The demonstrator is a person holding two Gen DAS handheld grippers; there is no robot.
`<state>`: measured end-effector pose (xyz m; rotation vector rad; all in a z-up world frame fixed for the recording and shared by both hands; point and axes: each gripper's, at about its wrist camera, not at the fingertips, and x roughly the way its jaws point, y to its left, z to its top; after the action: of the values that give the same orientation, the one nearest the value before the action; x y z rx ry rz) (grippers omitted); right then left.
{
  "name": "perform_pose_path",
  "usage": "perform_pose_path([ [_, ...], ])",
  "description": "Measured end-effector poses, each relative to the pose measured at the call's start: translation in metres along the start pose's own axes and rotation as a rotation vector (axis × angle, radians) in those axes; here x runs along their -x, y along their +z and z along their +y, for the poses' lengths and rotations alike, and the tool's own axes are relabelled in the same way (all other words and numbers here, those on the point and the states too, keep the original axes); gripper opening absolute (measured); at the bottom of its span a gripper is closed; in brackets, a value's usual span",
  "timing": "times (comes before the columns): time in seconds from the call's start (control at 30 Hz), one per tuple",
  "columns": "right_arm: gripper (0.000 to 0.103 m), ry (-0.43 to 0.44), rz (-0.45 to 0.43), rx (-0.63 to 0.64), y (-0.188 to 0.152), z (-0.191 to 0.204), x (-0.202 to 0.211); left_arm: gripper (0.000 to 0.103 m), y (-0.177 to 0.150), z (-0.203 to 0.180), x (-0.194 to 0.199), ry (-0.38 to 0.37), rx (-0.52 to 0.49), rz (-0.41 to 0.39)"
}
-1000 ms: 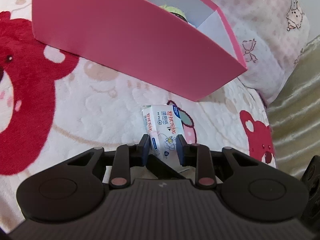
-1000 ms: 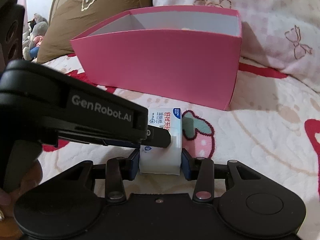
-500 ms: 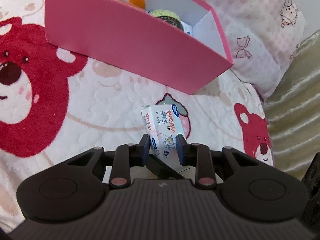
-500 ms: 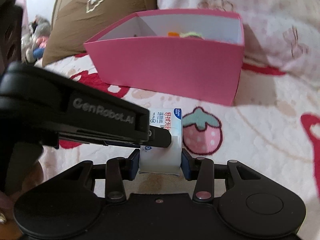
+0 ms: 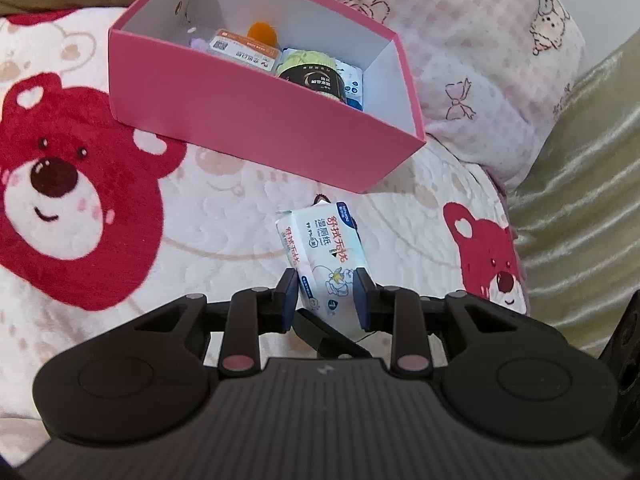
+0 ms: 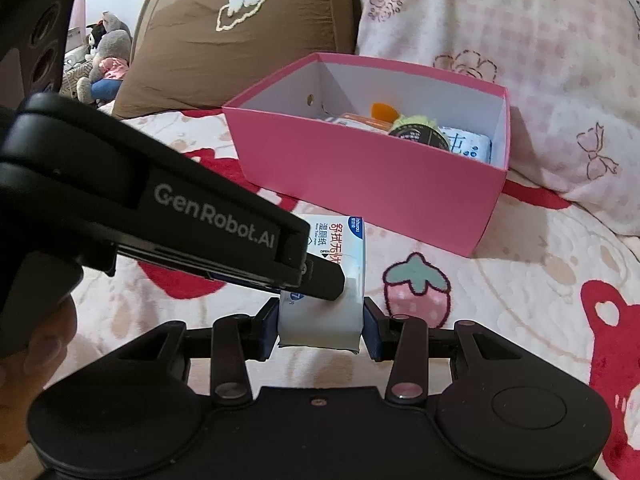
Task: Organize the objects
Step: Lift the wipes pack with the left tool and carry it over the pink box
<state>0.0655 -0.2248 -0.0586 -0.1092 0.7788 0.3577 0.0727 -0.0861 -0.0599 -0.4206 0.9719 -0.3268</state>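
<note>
While both grippers close on a single pack of wet wipes (image 5: 322,258), it hangs clear of the bear-print blanket (image 5: 120,216), just in front of the pink box (image 5: 256,120). The right gripper (image 6: 320,328) clamps the pack's near end between its blue pads, and the left gripper (image 5: 325,298) pinches it narrowly from the side, its black finger pressed against the pack's face in the right wrist view. Inside the box lie an orange-topped packet (image 5: 244,46), a dark jar (image 5: 316,80) and another wipes pack (image 6: 468,142).

Glossy plastic wipes pack (image 5: 324,256), matt cardboard box (image 5: 256,120), fuzzy blanket (image 5: 100,200).
</note>
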Motion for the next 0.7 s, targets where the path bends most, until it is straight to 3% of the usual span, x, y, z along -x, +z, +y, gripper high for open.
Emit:
perform_pose_path([
  [0.17,0.047,0.01,0.001,0.006,0.004,0.008,0.01,0.028,-0.001,-0.005,0.017,0.017,-0.009,0.005],
  [0.33,0.047,0.067,0.01,-0.042,0.014,0.008,0.025,0.03,0.001,0.004,0.04,-0.025,0.054,0.001],
  [0.7,0.047,0.126,-0.031,-0.01,0.066,0.013,0.057,0.03,0.037,-0.002,0.088,-0.062,0.035,-0.027],
])
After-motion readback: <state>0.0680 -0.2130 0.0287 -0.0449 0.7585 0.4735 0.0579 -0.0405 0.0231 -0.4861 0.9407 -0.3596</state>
